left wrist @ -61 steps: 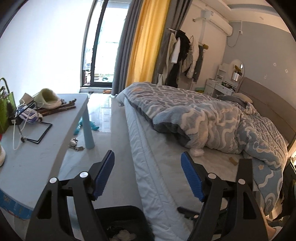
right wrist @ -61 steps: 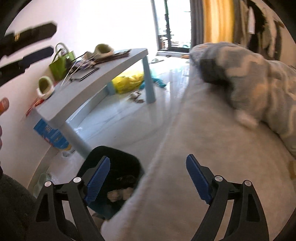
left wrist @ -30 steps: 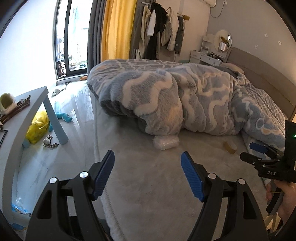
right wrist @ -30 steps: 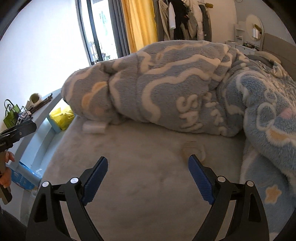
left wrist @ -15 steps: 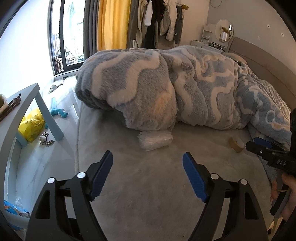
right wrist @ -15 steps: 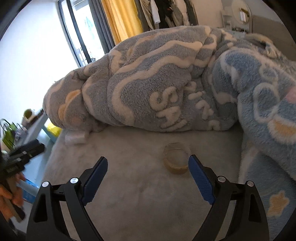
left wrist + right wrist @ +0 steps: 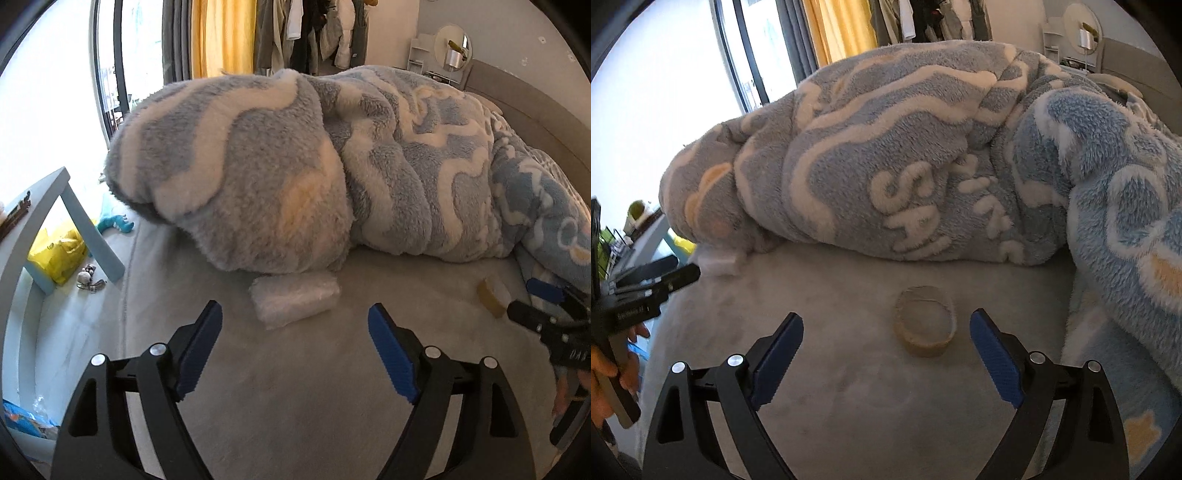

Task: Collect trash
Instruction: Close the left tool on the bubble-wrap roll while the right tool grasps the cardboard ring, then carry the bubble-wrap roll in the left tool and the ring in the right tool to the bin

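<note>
Left gripper [image 7: 295, 325]: jaws spreading, nothing between them; bubble-wrap roll [image 7: 295, 300] just ahead on grey bedsheet [image 7: 295, 398], touching fleece blanket [image 7: 332, 166]. Right gripper [image 7: 886, 339]: jaws spread, empty; tape roll [image 7: 925, 326] just ahead.

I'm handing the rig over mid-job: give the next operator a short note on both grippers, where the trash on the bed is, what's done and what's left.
Left gripper: empty, jaws opening, pointed at the clear bubble-wrap roll lying on the grey bed sheet against the edge of the blue-and-white fleece blanket.
Right gripper: open, empty, the tan tape roll lies on the sheet just ahead, nearer its right finger.
Done: neither piece picked up yet.
Left: close on the bubble wrap and the tape roll and carry both to the bin, which is out of view.
</note>
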A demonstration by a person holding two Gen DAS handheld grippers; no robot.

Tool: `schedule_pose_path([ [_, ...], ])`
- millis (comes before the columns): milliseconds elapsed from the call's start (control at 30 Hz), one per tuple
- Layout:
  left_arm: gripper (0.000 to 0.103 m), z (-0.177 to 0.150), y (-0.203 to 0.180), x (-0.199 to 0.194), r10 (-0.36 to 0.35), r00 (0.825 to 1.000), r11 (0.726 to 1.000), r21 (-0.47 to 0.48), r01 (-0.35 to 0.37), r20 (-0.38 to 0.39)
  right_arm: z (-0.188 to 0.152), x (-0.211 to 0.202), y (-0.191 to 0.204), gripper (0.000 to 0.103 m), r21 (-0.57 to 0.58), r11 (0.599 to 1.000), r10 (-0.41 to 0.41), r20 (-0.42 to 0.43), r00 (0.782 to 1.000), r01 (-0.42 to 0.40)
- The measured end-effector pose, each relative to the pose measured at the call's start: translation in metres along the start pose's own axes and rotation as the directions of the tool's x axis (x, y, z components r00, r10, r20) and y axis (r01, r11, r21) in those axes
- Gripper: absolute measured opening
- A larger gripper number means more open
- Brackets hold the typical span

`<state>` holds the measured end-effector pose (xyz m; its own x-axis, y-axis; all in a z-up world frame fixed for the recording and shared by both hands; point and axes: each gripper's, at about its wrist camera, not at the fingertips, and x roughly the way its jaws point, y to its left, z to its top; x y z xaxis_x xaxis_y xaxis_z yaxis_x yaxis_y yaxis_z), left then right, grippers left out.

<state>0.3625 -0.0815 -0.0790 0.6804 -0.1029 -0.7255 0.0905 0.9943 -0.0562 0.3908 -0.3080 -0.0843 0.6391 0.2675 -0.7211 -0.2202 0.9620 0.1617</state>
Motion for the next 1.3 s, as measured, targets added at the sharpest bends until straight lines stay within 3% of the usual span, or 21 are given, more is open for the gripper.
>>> schedule_pose_path([
  [467, 0.083, 0.013, -0.014, 0.048, 0.109, 0.993, 0.994, -0.028, -0.110, -0.050, -0.006, 0.029, -0.024, 0.093, -0.018, 0.997, 0.073, -0.065, 0.995, -0.074],
  [733, 0.066, 0.011, -0.011, 0.070, 0.075, 0.992, 0.996, -0.041, -0.079, -0.104, -0.007, 0.033, -0.036, 0.093, -0.025, 0.997, 0.068, -0.045, 0.997, -0.070],
  [767, 0.064, 0.011, -0.010, 0.071, 0.071, 0.992, 0.996, -0.041, -0.075, -0.103, -0.008, 0.033, -0.037, 0.089, -0.024, 0.997, 0.069, -0.043, 0.997, -0.070],
  [800, 0.064, 0.011, -0.009, 0.070, 0.067, 0.993, 0.997, -0.039, -0.072, -0.101, -0.007, 0.034, -0.038, 0.077, -0.022, 0.997, 0.067, -0.044, 0.997, -0.068],
  [833, 0.063, 0.010, -0.008, 0.070, 0.063, 0.993, 0.997, -0.038, -0.068, -0.100, -0.007, 0.039, -0.035, 0.071, -0.023, 0.997, 0.068, -0.051, 0.996, -0.069],
  [1033, 0.062, 0.004, -0.018, 0.054, 0.062, 0.996, 0.998, -0.022, -0.064, -0.063, -0.005, 0.055, -0.027, 0.060, -0.057, 0.997, 0.047, -0.079, 0.996, -0.052],
  [1167, 0.062, -0.001, -0.019, 0.044, 0.031, 0.998, 0.999, -0.028, -0.033, -0.060, 0.000, 0.053, -0.024, 0.047, -0.016, 0.998, 0.057, -0.071, 0.996, -0.059],
  [1300, 0.062, -0.010, -0.026, 0.028, 0.002, 0.999, 1.000, -0.013, -0.003, -0.054, 0.006, 0.044, -0.039, 0.047, 0.027, 0.998, 0.054, -0.070, 0.996, -0.052],
])
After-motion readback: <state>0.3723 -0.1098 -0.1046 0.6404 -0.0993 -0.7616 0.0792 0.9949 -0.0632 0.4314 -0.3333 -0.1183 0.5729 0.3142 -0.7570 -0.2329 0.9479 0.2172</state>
